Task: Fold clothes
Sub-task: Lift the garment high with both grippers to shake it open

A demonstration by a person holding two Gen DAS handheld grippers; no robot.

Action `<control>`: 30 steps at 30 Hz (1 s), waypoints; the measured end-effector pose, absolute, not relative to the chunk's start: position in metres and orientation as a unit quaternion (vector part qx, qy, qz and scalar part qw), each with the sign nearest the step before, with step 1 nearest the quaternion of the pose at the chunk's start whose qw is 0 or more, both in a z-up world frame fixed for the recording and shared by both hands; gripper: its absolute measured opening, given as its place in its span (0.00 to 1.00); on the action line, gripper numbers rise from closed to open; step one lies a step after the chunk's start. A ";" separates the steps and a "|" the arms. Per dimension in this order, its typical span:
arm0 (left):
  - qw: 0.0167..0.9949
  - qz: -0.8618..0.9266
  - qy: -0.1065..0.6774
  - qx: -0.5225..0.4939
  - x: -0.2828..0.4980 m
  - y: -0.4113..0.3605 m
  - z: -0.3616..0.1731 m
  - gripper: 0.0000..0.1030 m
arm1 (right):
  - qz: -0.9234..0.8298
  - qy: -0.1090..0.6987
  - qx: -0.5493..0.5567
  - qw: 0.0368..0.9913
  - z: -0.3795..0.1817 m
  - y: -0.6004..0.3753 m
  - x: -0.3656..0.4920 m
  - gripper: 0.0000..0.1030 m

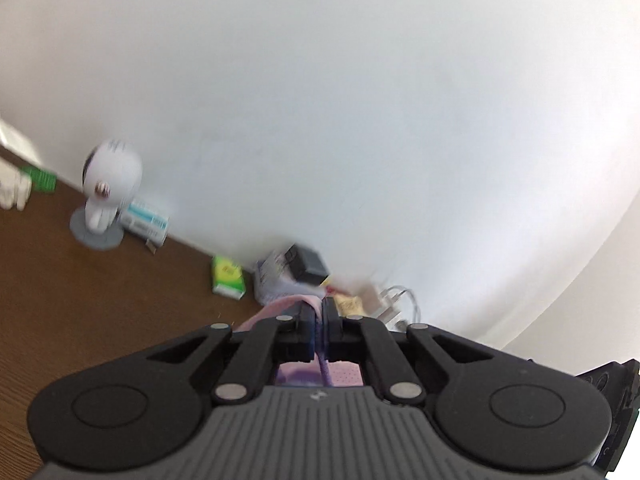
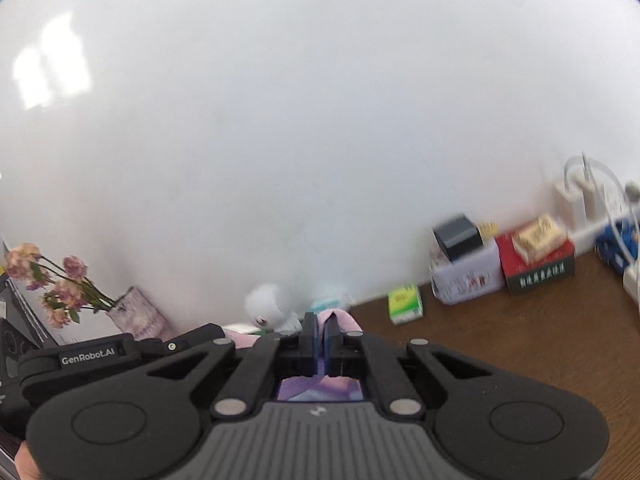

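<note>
Left hand-held gripper [image 1: 320, 304] and right hand-held gripper [image 2: 320, 320] each clamped on pink garment [image 1: 280, 306] edge.

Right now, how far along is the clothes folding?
Early. Done: both sets of fingers are shut on pink fabric, the left gripper and the right gripper, above the brown table. In hand: the garment. Left: no finished fold shows; most of the cloth is hidden.
</note>
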State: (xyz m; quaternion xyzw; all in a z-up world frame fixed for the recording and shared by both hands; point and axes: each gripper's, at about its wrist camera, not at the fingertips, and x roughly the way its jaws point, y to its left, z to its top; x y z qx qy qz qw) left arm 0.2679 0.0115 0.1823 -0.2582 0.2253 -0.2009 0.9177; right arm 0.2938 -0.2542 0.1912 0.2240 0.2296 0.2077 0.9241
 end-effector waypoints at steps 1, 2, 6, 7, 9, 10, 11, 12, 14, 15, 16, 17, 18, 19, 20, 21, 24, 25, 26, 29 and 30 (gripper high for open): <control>0.924 -0.206 0.201 -0.251 0.249 0.015 0.204 0.03 | 0.215 0.204 0.213 0.931 0.215 -0.252 0.277 0.02; 0.928 -0.212 0.180 -0.246 0.231 0.018 0.224 0.03 | 0.222 0.179 0.203 0.937 0.238 -0.251 0.259 0.02; 0.944 -0.231 0.102 -0.213 0.151 0.027 0.299 0.03 | 0.260 0.088 0.183 0.944 0.319 -0.244 0.182 0.02; 0.948 -0.232 0.082 -0.202 0.131 0.027 0.316 0.03 | 0.268 0.062 0.174 0.946 0.338 -0.241 0.156 0.02; 0.952 -0.239 0.043 -0.184 0.088 0.029 0.347 0.03 | 0.271 0.017 0.154 0.950 0.369 -0.235 0.113 0.02; 0.954 -0.241 0.025 -0.176 0.068 0.030 0.360 0.03 | 0.271 -0.004 0.145 0.951 0.383 -0.232 0.093 0.02; 0.955 -0.243 0.007 -0.168 0.049 0.030 0.372 0.03 | 0.272 -0.024 0.136 0.952 0.399 -0.230 0.071 0.02; 0.956 -0.244 -0.010 -0.160 0.030 0.030 0.385 0.03 | 0.273 -0.040 0.127 0.953 0.412 -0.228 0.053 0.02; 0.956 -0.248 -0.042 -0.148 -0.006 0.031 0.408 0.03 | 0.275 -0.073 0.108 0.953 0.438 -0.225 0.018 0.02; 0.955 -0.252 -0.052 -0.145 -0.020 0.032 0.416 0.03 | 0.273 -0.088 0.100 0.953 0.448 -0.225 0.003 0.02; 0.954 -0.257 -0.060 -0.142 -0.032 0.033 0.424 0.03 | 0.271 -0.103 0.093 0.952 0.458 -0.224 -0.012 0.02; 0.953 -0.261 -0.069 -0.138 -0.044 0.033 0.431 0.03 | 0.269 -0.114 0.089 0.952 0.466 -0.224 -0.023 0.02; 0.953 -0.261 -0.076 -0.133 -0.054 0.033 0.437 0.03 | 0.268 -0.124 0.085 0.952 0.474 -0.225 -0.034 0.02; 0.954 -0.259 -0.081 -0.130 -0.060 0.034 0.440 0.03 | 0.266 -0.134 0.082 0.951 0.482 -0.225 -0.044 0.02; 0.954 -0.256 -0.086 -0.127 -0.065 0.034 0.442 0.03 | 0.264 -0.140 0.081 0.951 0.486 -0.226 -0.051 0.02; 0.955 -0.254 -0.090 -0.124 -0.069 0.035 0.444 0.03 | 0.265 -0.141 0.081 0.951 0.488 -0.227 -0.053 0.02; 0.955 -0.252 -0.087 -0.127 -0.065 0.039 0.441 0.03 | 0.261 -0.136 0.083 0.952 0.487 -0.228 -0.050 0.02; 0.956 -0.249 -0.083 -0.128 -0.063 0.039 0.440 0.03 | 0.261 -0.129 0.085 0.953 0.487 -0.227 -0.046 0.02; 0.958 -0.246 -0.077 -0.129 -0.061 0.039 0.439 0.03 | 0.261 -0.121 0.086 0.954 0.485 -0.223 -0.041 0.02; 0.961 -0.236 -0.050 -0.136 -0.035 0.041 0.432 0.03 | 0.253 -0.089 0.090 0.959 0.470 -0.219 -0.009 0.02; 0.962 -0.232 -0.040 -0.137 -0.023 0.041 0.428 0.03 | 0.248 -0.078 0.091 0.961 0.464 -0.217 0.005 0.02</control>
